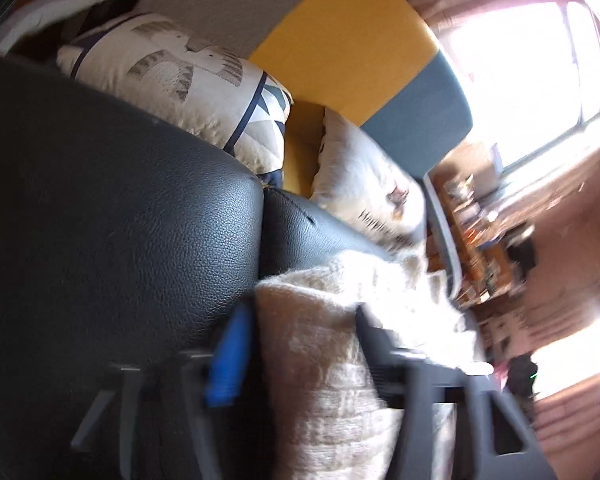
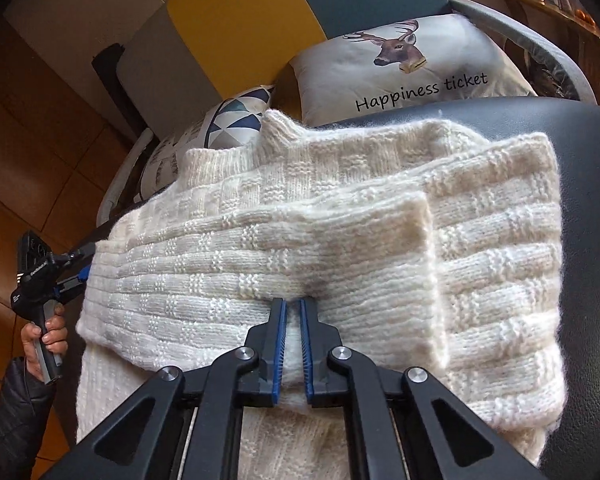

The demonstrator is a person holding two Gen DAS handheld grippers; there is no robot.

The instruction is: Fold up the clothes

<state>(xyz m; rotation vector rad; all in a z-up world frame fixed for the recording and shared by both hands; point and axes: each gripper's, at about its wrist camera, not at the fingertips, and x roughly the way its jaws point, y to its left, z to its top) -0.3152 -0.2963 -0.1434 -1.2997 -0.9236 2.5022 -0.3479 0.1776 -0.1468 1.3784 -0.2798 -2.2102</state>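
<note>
Mostly cream knit: a thick sweater point(image 2: 300, 240) spread over a black leather seat point(image 2: 588, 200), folded in layers, one sleeve point(image 2: 340, 236) laid across the body, collar point(image 2: 278, 128) toward the cushions. Right tongs point(image 2: 293, 308) nearly shut, blue pads point(image 2: 281, 344) pinching a fold of the sweater at its near edge (fabric visible in the narrow gap). Left tongs point(image 2: 82, 270) at the sweater's far left edge, handle in a hand point(image 2: 46, 334) with a dark padded sleeve point(image 2: 12, 408); tips hidden behind the knit from this side. From the left wrist, heavily blurred: left tongs point(image 1: 304, 320) set wide, straddling a bunch of the sweater point(image 1: 320, 360), one blue pad point(image 1: 228, 360) just discernible; contact with the wool impossible to judge. Behind, a deer cushion point(image 2: 412, 64) lettered "Happiness ticket" and a triangle-patterned cushion point(image 2: 236, 120), partly hidden by the sweater. Lower sweater cut off by the frame.
</note>
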